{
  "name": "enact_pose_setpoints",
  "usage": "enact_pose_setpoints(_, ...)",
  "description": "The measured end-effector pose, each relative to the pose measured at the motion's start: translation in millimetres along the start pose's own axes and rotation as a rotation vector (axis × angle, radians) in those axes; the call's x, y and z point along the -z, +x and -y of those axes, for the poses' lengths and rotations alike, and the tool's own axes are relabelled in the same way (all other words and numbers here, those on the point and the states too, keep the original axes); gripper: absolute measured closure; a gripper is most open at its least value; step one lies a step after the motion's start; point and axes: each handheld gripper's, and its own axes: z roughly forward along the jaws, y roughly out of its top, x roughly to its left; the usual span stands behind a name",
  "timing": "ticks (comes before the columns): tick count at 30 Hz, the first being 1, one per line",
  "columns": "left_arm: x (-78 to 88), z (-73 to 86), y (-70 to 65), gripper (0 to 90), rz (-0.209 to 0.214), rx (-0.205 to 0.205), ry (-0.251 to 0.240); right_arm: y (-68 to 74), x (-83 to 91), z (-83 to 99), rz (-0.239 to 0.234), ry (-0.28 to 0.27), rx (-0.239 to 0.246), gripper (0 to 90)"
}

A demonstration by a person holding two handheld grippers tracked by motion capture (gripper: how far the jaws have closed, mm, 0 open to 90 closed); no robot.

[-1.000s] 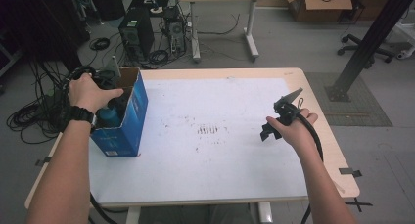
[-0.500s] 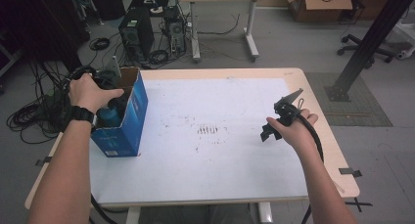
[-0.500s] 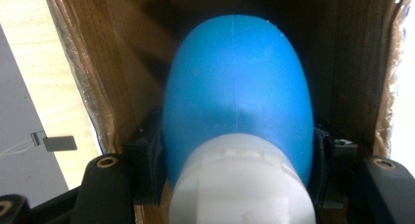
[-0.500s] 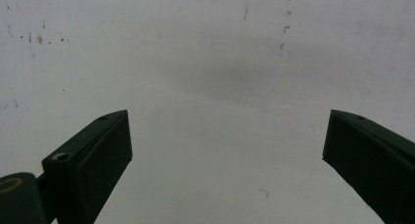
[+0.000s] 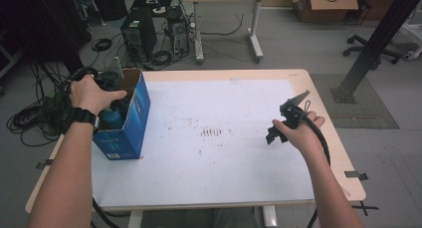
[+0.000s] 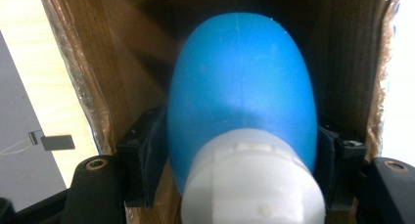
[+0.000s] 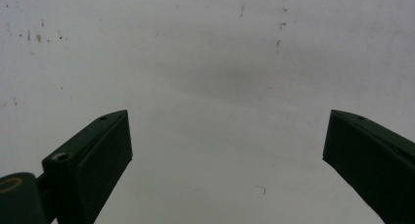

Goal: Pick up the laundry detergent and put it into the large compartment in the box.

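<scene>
Left gripper (image 6: pixel 240 150) fingers just eased apart beside blue bottle (image 6: pixel 240 82), right gripper (image 7: pixel 227 155) fingers spread, scuffed white table (image 5: pixel 224 153), cabled floor

Blue bottle in the cardboard box

A smooth blue bottle (image 6: pixel 242 87) with a white cap (image 6: pixel 252 180) lies inside the open blue box (image 5: pixel 130 123) with brown inner walls, at the table's left edge, cap end facing the camera

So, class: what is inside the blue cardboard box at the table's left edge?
Inside the blue box lies a blue bottle with a white cap, between the left gripper's just-opening jaws. The bottle covers the box's bottom, so anything else there stays unseen.
</scene>
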Motion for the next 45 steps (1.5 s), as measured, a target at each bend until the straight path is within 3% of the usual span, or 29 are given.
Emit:
enact_pose_setpoints(13,18.1,3.6,-1.1,28.1,-0.009,-0.013,-0.022,1.5,2.4,0.6,-0.005,-0.003,0.001,4.4)
enact_pose_setpoints(26,60.3,9.3,-7.5,25.5,-0.014,-0.02,-0.079,2.5,11.5,1.8,-0.006,-0.017,0.004,4.3)
enact_pose_setpoints(34,81.2,10.8,-32.4,22.9,-0.006,-0.054,-0.113,2.3,16.9,5.9,-0.007,-0.029,0.004,4.3)
enact_pose_setpoints(40,86.0,10.1,-52.9,18.7,0.02,-0.077,-0.132,2.2,21.4,8.0,-0.009,-0.035,0.005,4.3)
enact_pose_setpoints(45,84.8,9.7,-72.4,15.6,0.042,-0.126,-0.137,1.8,24.2,10.2,-0.009,-0.038,0.005,4.3)
